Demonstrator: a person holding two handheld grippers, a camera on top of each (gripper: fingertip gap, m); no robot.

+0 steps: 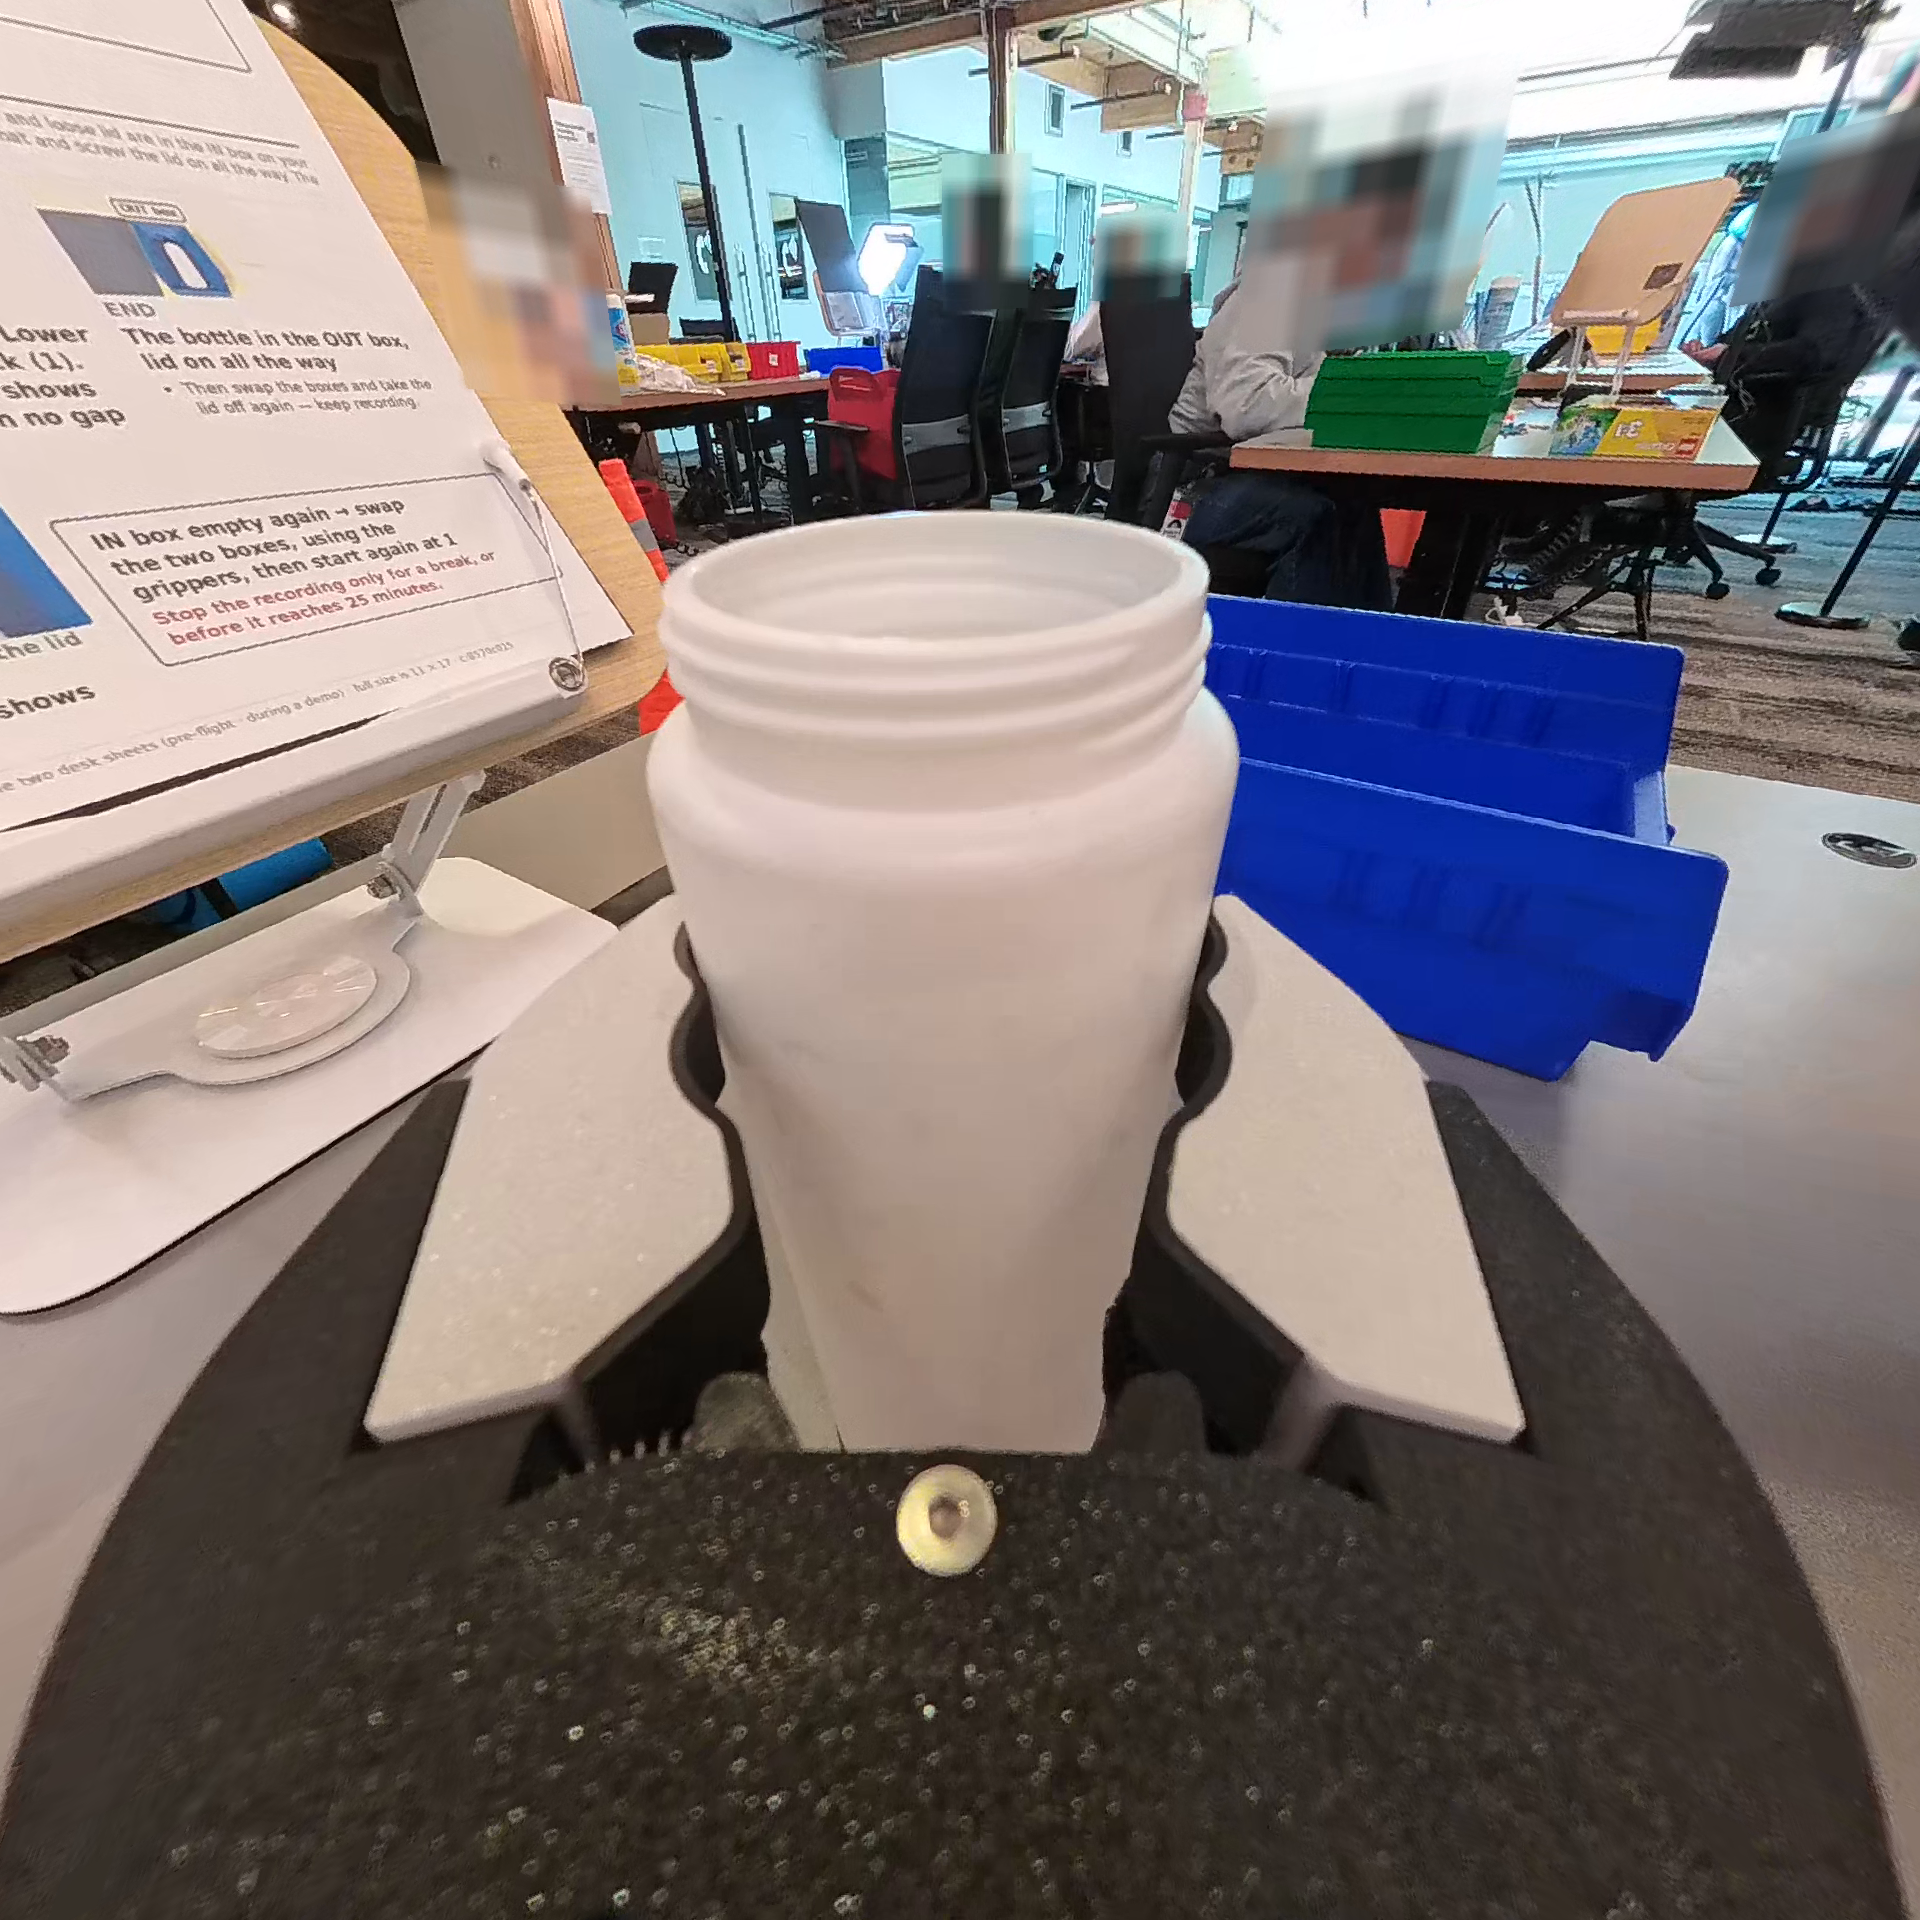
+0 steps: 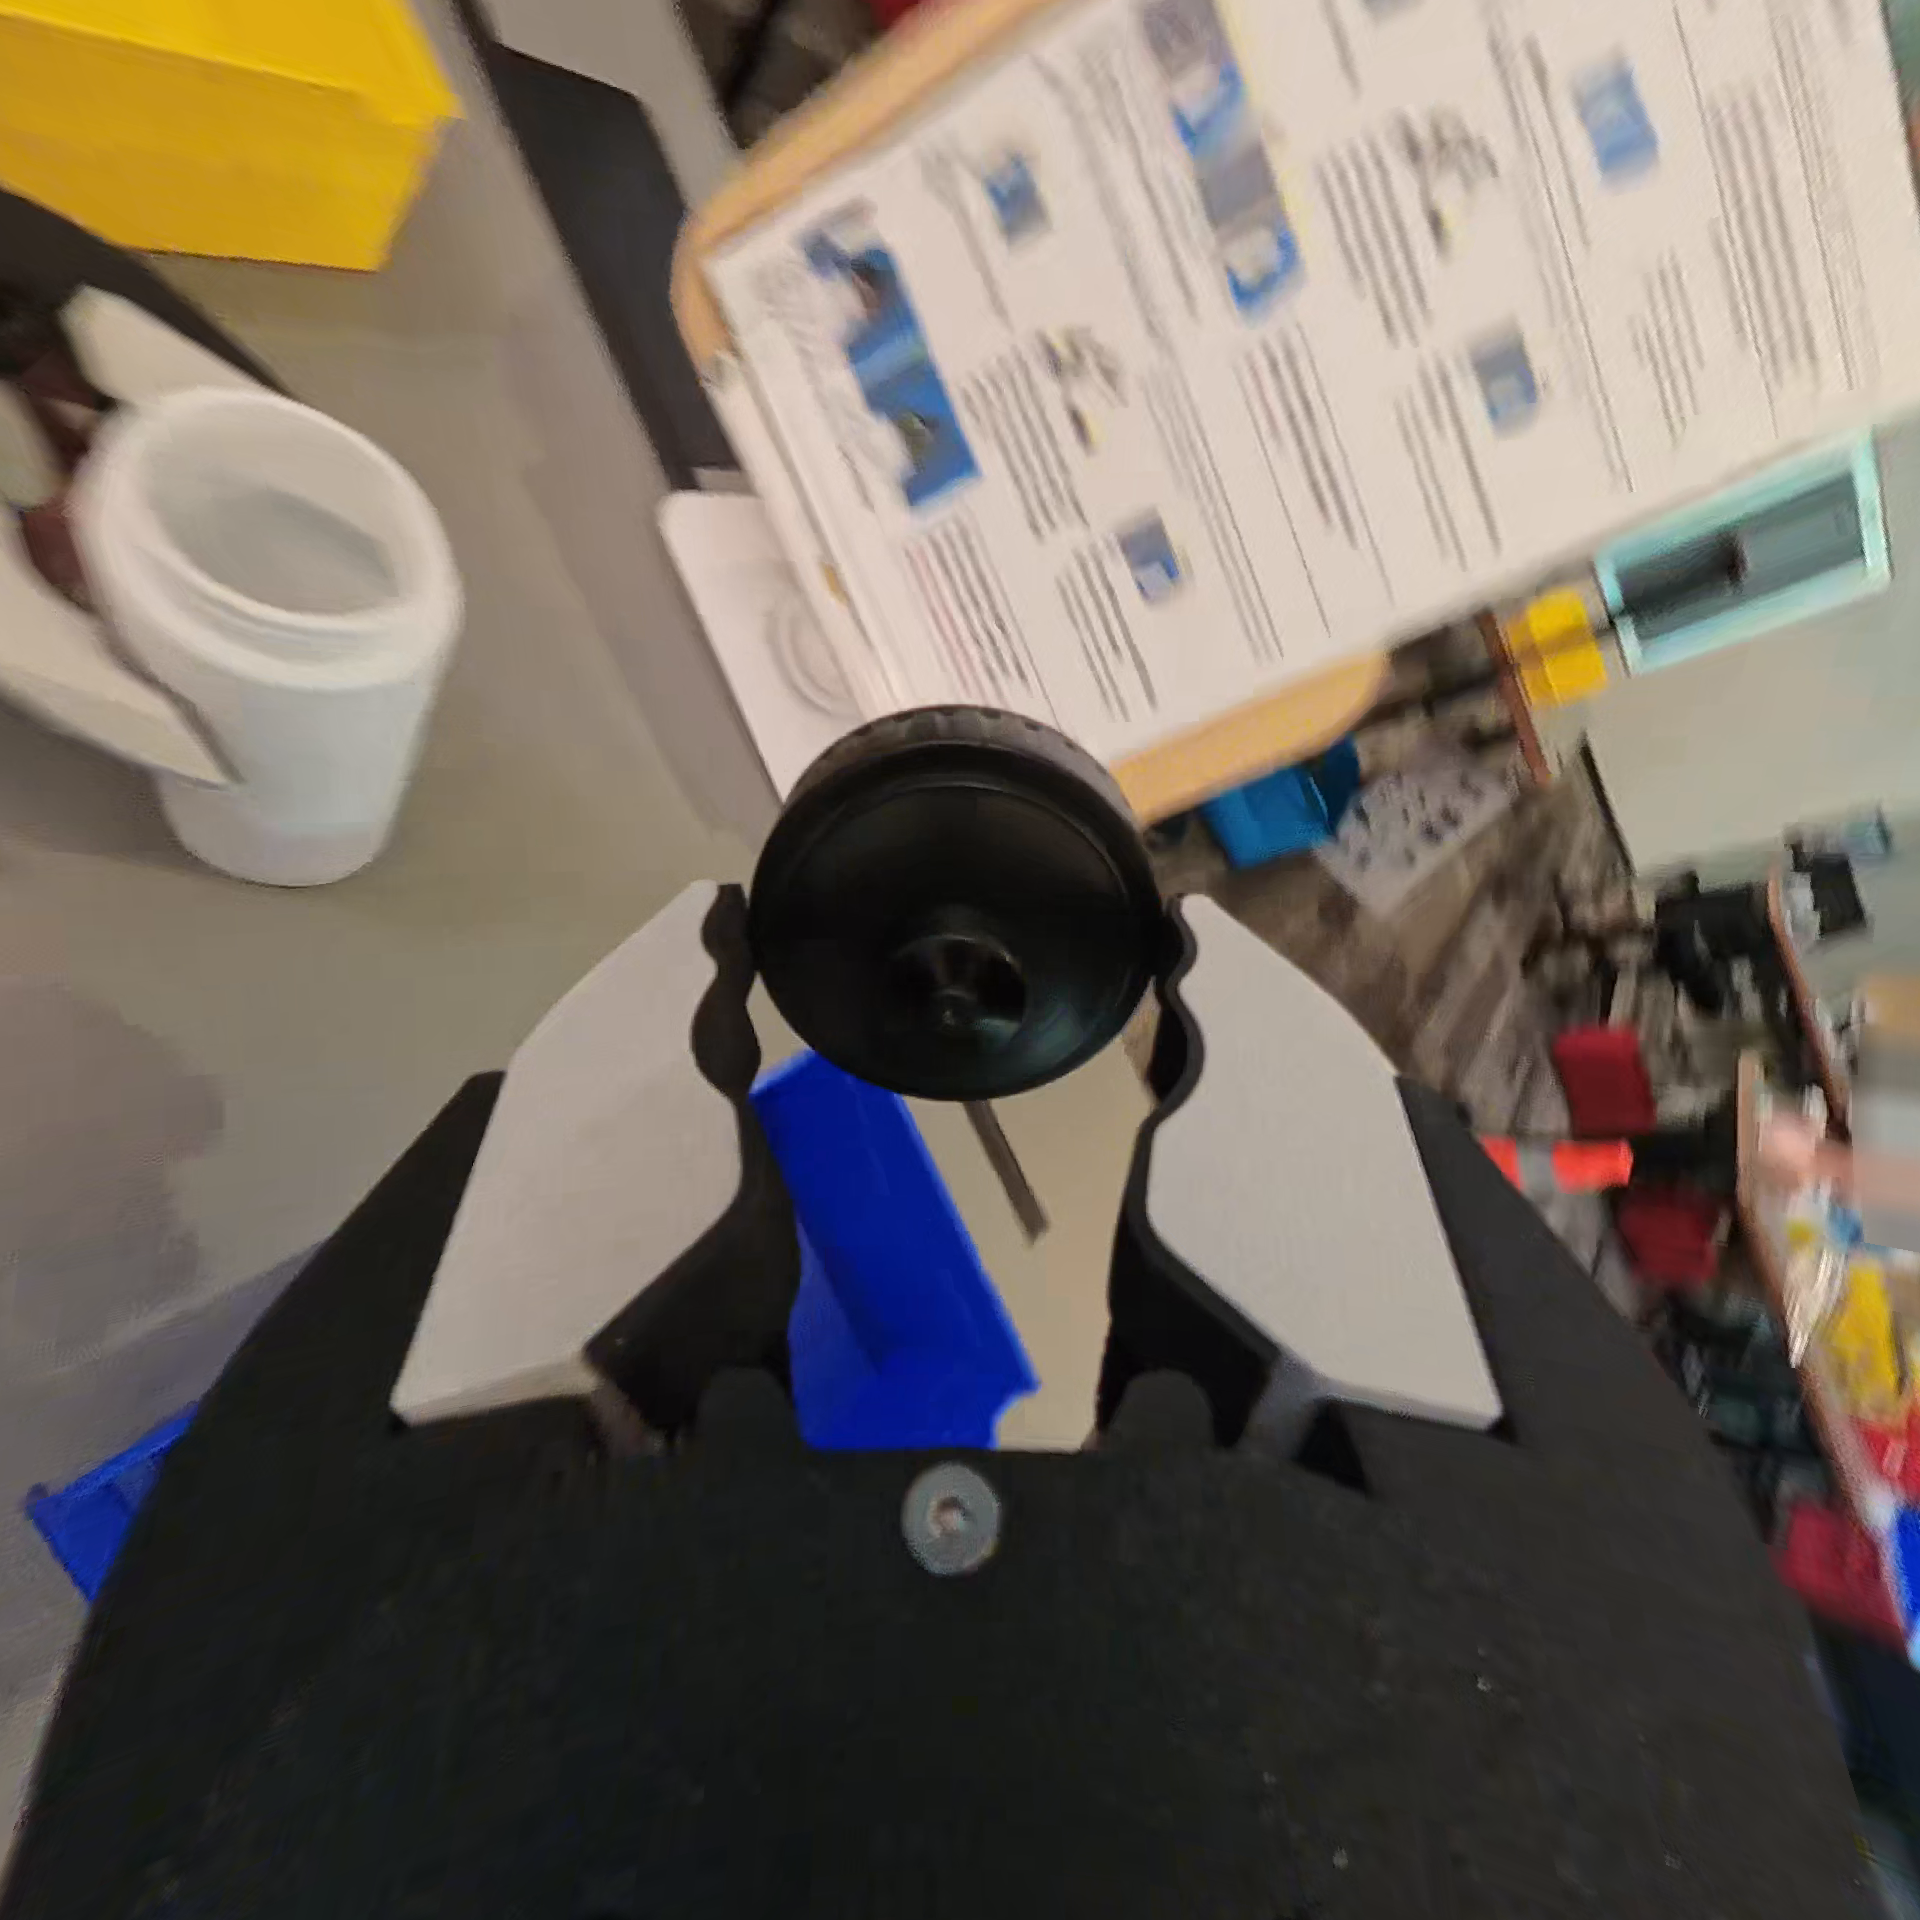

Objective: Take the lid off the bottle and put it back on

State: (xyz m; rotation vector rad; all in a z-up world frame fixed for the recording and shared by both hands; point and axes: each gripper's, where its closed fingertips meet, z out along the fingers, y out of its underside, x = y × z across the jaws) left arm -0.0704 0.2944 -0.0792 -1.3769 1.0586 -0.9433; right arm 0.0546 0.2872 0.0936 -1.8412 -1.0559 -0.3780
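Left gripper [image 1: 940, 997] is clamped on the white bottle [image 1: 940, 883], held upright, mouth uncapped, above the grey table [image 1: 1714, 1195] | black lid [image 2: 951, 914] is pinched in the right gripper [image 2: 951, 940], well apart from the bottle | blue bin [image 1: 1455, 831] lies behind.

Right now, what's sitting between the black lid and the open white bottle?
Nothing: the right wrist view shows only bare grey table between the black lid, clamped by the right gripper, and the white bottle.
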